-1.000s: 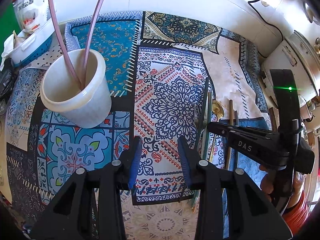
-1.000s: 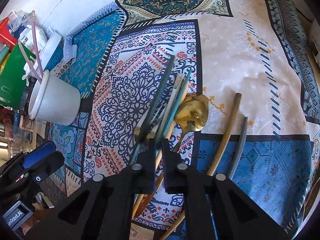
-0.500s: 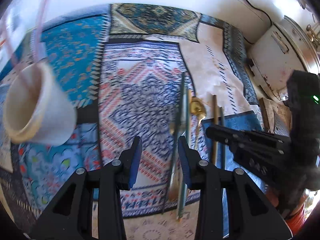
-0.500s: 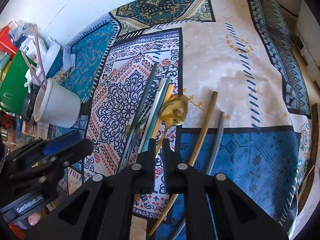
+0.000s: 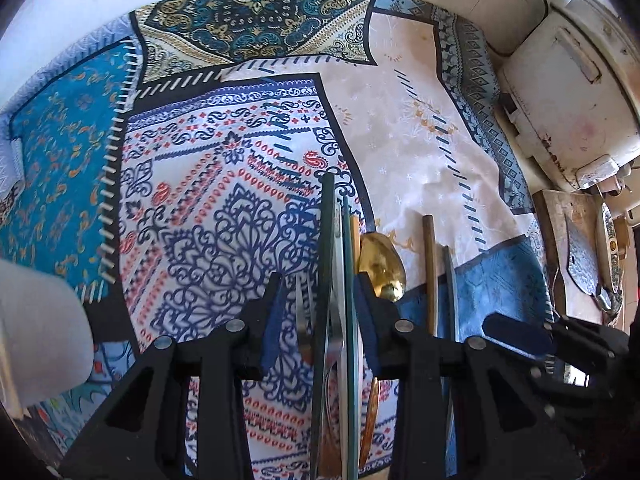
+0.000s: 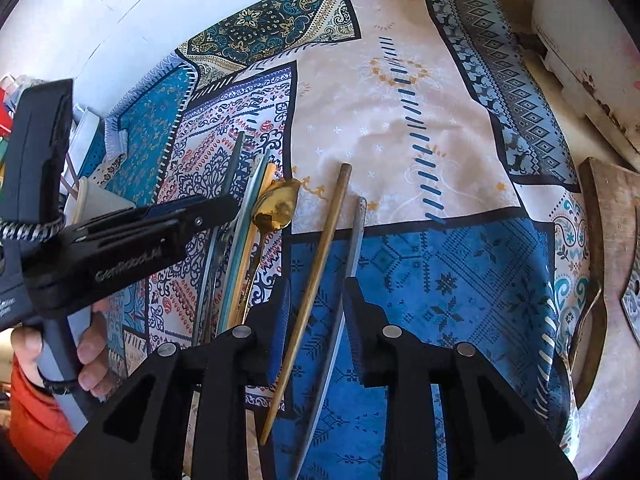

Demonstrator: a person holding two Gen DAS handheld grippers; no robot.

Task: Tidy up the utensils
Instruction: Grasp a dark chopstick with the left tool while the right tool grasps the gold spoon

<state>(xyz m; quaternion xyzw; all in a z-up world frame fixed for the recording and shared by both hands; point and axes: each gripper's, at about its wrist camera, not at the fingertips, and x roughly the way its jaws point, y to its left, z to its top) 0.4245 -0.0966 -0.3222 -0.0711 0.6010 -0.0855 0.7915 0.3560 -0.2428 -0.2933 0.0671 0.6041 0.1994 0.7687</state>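
Your left tongs (image 5: pixel 320 312) stand apart, their blue pads straddling a bundle of long utensils: a dark chopstick (image 5: pixel 326 248), a teal chopstick (image 5: pixel 347 264) and a pale flat handle lying side by side, with fork tines (image 5: pixel 304 300) showing just inside the left pad. The pads are not clamped on any of them; whether they touch the outer pieces cannot be told.

Your right tongs (image 6: pixel 314 320) are also apart, one pad on each side of a wooden chopstick (image 6: pixel 320 256) and a grey metal chopstick (image 6: pixel 352 264), which lie close together and run away from you toward the bench's far edge. Neither is gripped.

Between the two groups lies a gold spoon (image 6: pixel 276 208), bowl toward the far edge, just beside the teal chopstick and an orange-tan stick (image 6: pixel 256 220). All of it rests on the patchwork cloth (image 6: pixel 400 120) covering the bench.

Toward the left edge of the bench stands a white cup (image 6: pixel 100 204) with thin pinkish sticks in it, well apart from the utensils. Your left hand (image 6: pixel 84 344) wraps the grey handle of the left device. At the right edge, a worn wooden board (image 6: pixel 600 240) lies beside the cloth, and a white appliance (image 5: pixel 560 92) stands at the far right corner.
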